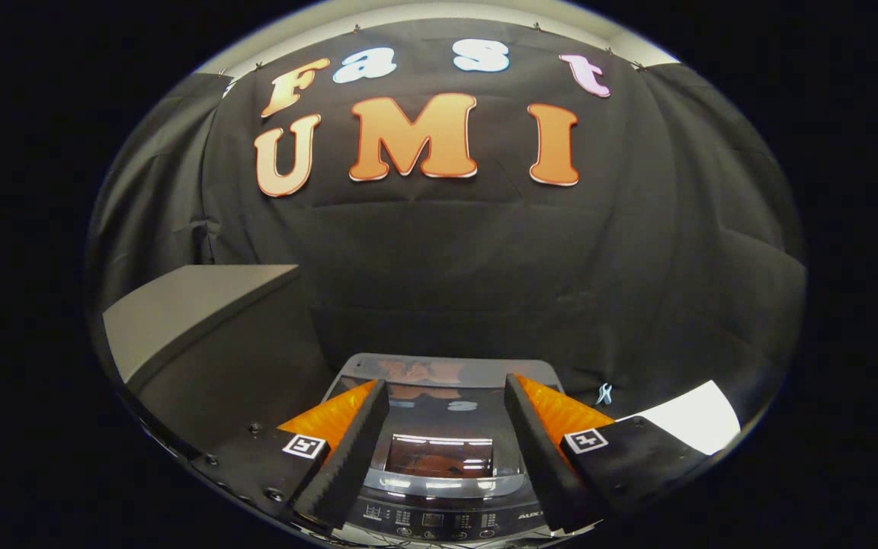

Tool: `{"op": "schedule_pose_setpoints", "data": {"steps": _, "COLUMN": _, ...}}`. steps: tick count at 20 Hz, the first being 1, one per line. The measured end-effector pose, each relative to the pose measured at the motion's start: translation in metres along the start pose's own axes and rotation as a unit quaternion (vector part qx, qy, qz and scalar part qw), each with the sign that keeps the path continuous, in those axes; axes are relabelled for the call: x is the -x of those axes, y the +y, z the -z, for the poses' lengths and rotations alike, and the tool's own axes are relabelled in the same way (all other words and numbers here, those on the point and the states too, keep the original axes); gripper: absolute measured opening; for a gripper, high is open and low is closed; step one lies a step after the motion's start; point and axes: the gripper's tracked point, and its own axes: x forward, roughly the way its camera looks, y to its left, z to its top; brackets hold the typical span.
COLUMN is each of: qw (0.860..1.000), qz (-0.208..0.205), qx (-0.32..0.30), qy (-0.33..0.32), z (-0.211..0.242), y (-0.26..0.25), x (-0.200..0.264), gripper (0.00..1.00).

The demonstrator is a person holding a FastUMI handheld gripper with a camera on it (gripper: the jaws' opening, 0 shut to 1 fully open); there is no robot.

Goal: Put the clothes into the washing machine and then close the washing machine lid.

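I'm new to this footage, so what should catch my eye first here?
The open tongs hang above a small dark top-loading washing machine, whose glossy tinted lid lies closed between the fingers. A grey slanted tabletop stands beyond the machine to one side, and a white sheet lies to the other.

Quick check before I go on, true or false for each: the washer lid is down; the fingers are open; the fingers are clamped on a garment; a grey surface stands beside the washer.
1. The washing machine lid is down. True.
2. The gripper has its fingers open. True.
3. The fingers are clamped on a garment. False: nothing is between them, only the lid lies beyond.
4. A grey surface stands beside the washer. True.
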Motion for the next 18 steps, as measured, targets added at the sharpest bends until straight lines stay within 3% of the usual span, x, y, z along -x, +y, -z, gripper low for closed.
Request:
{"op": "schedule_pose_setpoints", "data": {"steps": 11, "qw": 0.993, "qz": -0.033, "qx": -0.038, "qy": -0.109, "z": -0.115, "y": -0.003, "x": 0.137, "gripper": 0.97}}
{"op": "schedule_pose_setpoints", "data": {"steps": 15, "qw": 0.990, "qz": -0.034, "qx": -0.033, "qy": -0.131, "z": -0.139, "y": -0.012, "x": 0.179, "gripper": 0.97}}
{"op": "schedule_pose_setpoints", "data": {"steps": 18, "qw": 0.988, "qz": -0.061, "qx": -0.035, "qy": -0.141, "z": -0.145, "y": -0.008, "x": 0.202, "gripper": 0.97}}
